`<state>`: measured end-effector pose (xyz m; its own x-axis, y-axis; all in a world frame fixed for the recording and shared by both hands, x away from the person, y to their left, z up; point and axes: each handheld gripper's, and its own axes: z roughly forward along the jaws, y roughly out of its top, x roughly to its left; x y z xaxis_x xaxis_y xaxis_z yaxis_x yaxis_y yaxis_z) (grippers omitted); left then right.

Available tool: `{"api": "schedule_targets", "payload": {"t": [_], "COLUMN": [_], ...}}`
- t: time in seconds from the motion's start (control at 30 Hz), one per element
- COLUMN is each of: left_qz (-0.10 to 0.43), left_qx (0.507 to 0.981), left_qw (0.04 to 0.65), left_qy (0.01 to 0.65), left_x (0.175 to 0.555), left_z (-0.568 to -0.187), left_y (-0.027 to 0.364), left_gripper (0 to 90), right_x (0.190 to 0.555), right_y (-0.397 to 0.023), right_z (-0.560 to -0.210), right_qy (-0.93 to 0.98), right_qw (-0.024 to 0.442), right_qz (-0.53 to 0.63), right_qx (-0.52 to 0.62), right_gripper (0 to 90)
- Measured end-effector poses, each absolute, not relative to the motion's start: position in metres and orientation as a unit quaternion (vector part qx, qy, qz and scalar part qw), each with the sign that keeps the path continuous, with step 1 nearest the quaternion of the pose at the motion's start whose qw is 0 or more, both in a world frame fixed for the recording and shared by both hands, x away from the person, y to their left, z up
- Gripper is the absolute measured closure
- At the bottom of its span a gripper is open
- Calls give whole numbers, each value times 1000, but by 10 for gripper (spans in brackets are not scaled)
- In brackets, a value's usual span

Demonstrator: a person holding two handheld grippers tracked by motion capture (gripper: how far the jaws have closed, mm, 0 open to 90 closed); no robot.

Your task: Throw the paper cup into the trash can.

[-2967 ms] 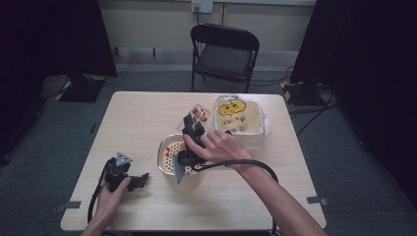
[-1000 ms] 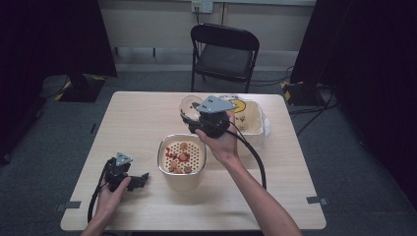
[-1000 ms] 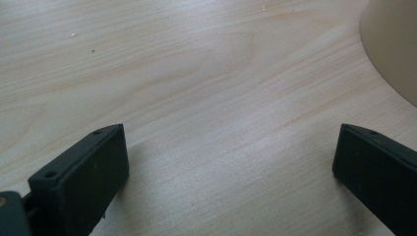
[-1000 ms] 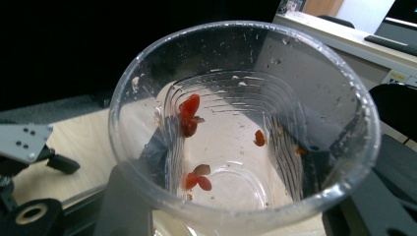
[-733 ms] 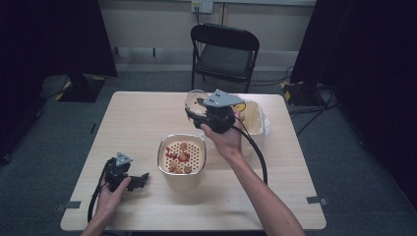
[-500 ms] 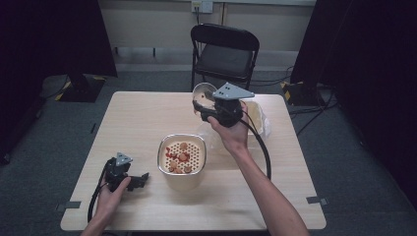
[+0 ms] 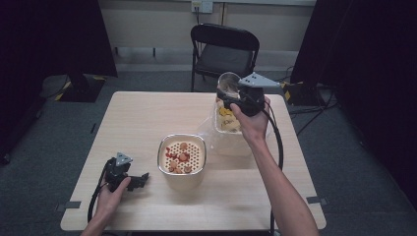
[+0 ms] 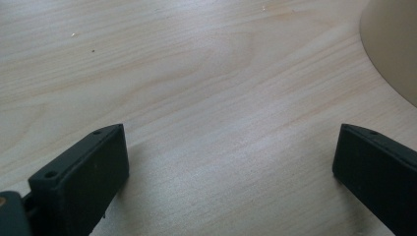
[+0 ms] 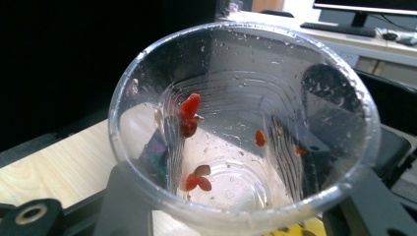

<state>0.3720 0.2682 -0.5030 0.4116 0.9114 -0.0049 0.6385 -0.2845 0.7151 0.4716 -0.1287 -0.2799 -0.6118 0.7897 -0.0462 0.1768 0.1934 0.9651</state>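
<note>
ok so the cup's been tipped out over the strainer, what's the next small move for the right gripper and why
Probably lower the clear cup into the clear tub beneath it and let go. The right gripper holds it above that tub, only a few red scraps cling inside, and the food already sits in the strainer bowl.

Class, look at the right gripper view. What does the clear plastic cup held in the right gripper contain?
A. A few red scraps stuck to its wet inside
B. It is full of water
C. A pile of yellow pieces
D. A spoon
A: the clear plastic cup, held by the right gripper, shows only a few red scraps clinging to its droplet-covered wall and bottom.
</note>
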Motion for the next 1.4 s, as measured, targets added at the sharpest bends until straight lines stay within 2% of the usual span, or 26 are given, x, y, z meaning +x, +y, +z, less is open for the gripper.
{"api": "schedule_targets", "payload": {"t": [0.53, 0.57, 0.63, 0.7, 0.77, 0.87, 1.13, 1.4], "left_qz": [209, 208, 208, 208, 208, 208, 209, 208], "left_qx": [774, 774, 774, 774, 774, 774, 774, 774], "left_qw": [327, 327, 327, 328, 327, 327, 327, 327], "left_qy": [501, 501, 501, 501, 501, 501, 501, 501], "left_x": [372, 372, 372, 372, 372, 372, 372, 372], "left_z": [-503, -503, -503, -503, -503, -503, -503, -503], "left_y": [268, 268, 268, 268, 268, 268, 268, 268], "left_gripper": [0, 0, 0, 0, 0, 0, 0, 0], "right_x": [503, 505, 509, 510, 513, 513, 502, 470], "right_y": [-162, -162, -161, -161, -162, -161, -164, -170], "right_z": [-300, -302, -303, -304, -305, -306, -303, -311], "right_qy": [719, 719, 717, 713, 710, 711, 714, 720], "right_qw": [265, 263, 263, 269, 251, 247, 256, 258], "right_qz": [499, 497, 489, 485, 494, 495, 494, 484], "right_qx": [406, 409, 421, 429, 434, 435, 426, 425], "right_gripper": [446, 427, 302, 267, 205, 166, 163, 163]}}
